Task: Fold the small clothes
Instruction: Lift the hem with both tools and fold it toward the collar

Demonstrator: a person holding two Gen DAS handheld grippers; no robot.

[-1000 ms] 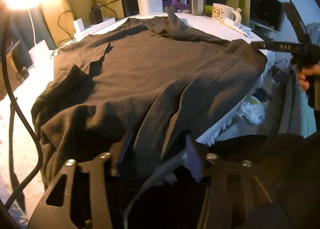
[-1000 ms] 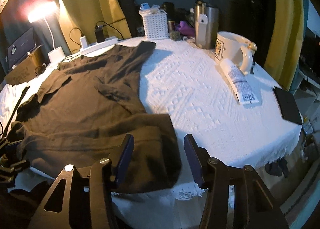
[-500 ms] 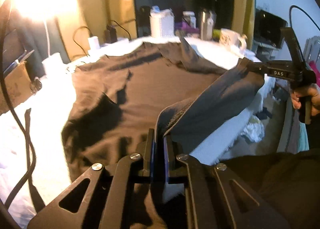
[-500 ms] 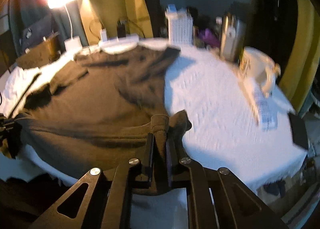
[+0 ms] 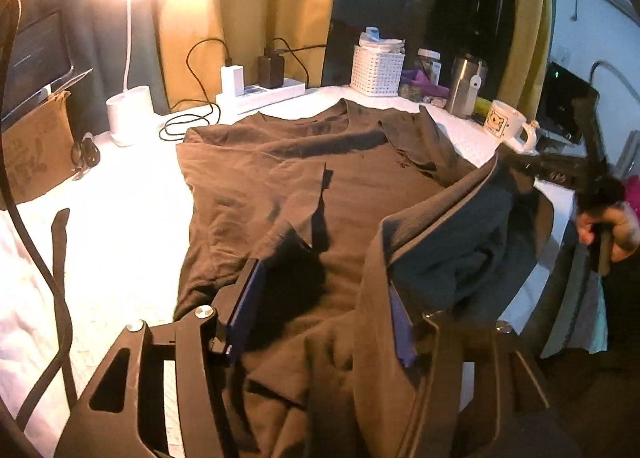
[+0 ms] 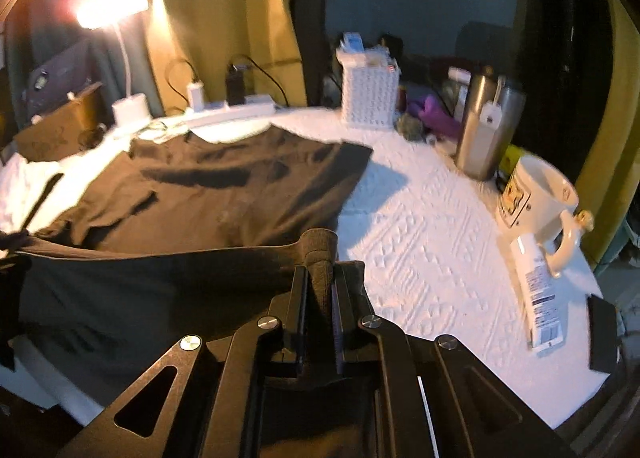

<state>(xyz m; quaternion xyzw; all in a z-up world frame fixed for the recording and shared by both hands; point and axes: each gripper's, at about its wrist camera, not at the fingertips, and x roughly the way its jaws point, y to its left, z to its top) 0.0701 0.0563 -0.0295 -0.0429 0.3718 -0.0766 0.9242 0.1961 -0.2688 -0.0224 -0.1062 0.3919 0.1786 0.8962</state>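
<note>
The right gripper (image 6: 320, 290) pinched a bunched hem of the brown T-shirt (image 6: 224, 194). Only the left wrist view showed the left gripper (image 5: 320, 314), jaws opening, soft fabric draped over one finger. The shirt lay on the white textured tablecloth (image 6: 432, 242).

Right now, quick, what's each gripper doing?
Left gripper: jaws opening, pads off the shirt, though its hem drapes over one finger.
Right gripper: shut on the shirt's hem.
</note>
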